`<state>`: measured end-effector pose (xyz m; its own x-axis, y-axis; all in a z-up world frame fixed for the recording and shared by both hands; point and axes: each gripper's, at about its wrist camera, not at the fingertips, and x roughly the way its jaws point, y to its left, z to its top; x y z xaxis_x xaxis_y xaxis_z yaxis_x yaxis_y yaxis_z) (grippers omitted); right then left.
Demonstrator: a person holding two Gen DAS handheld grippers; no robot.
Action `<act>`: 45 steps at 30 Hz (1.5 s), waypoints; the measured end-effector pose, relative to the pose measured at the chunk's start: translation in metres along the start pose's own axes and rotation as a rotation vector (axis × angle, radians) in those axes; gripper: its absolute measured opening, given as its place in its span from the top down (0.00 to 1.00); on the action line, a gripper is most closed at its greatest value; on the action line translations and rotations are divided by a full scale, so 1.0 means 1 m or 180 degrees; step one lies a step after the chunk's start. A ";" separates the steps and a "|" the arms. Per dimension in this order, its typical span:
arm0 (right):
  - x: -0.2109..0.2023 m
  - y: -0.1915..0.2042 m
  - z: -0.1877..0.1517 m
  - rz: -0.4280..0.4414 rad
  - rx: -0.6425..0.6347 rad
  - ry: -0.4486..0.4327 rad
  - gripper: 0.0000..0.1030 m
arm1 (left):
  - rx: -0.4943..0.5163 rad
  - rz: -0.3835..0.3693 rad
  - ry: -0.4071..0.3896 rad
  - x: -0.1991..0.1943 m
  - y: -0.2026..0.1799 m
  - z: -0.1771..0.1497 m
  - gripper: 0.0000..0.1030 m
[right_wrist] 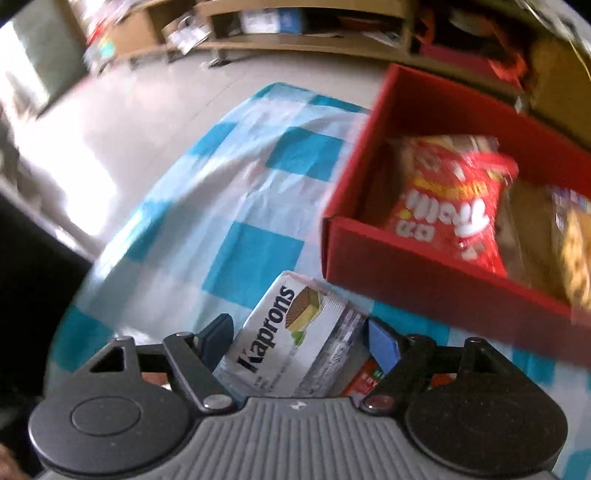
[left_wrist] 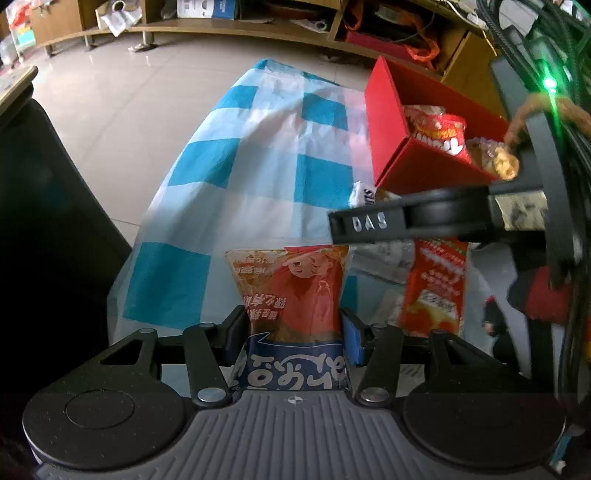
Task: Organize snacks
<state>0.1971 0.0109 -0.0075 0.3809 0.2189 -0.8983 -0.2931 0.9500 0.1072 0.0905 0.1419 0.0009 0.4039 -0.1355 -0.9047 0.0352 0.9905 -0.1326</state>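
Note:
My left gripper is shut on an orange-red snack packet with a cartoon figure and a dark blue end, held over the blue-and-white checked cloth. My right gripper is shut on a white Kaprons wafer packet, just left of the red box; one of its fingers crosses the left wrist view. The red box holds a red snack bag and a clear bag of golden snacks. Another red-orange packet lies on the cloth to the right.
The cloth-covered table ends at a pale tiled floor on the left and at the back. A dark bulky object stands at the left. Wooden shelves line the far wall. Black cables hang at the right.

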 end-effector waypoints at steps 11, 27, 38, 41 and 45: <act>-0.019 0.007 -0.039 -0.0163 -0.0851 -0.0208 0.35 | 0.0231 0.0157 0.0059 0.014 -0.010 -0.014 0.37; -0.024 -0.001 -0.058 -0.0025 -0.0877 -0.0355 0.41 | 0.0483 0.0385 -0.0035 0.016 -0.031 -0.024 0.33; -0.052 -0.011 -0.064 -0.0056 -0.0847 -0.0553 0.43 | 0.0404 0.0321 -0.0090 0.005 -0.036 -0.020 0.43; -0.060 -0.014 -0.065 -0.0067 -0.0854 -0.0616 0.44 | 0.0398 0.0320 -0.0115 0.002 -0.039 -0.019 0.43; -0.070 -0.018 -0.067 -0.0074 -0.0849 -0.0698 0.44 | 0.0363 0.0296 -0.0138 -0.001 -0.041 -0.017 0.43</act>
<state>0.1171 -0.0359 0.0248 0.5611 0.2679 -0.7832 -0.4900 0.8701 -0.0534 0.0735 0.1009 0.0000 0.4493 -0.0443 -0.8923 0.0984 0.9951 0.0002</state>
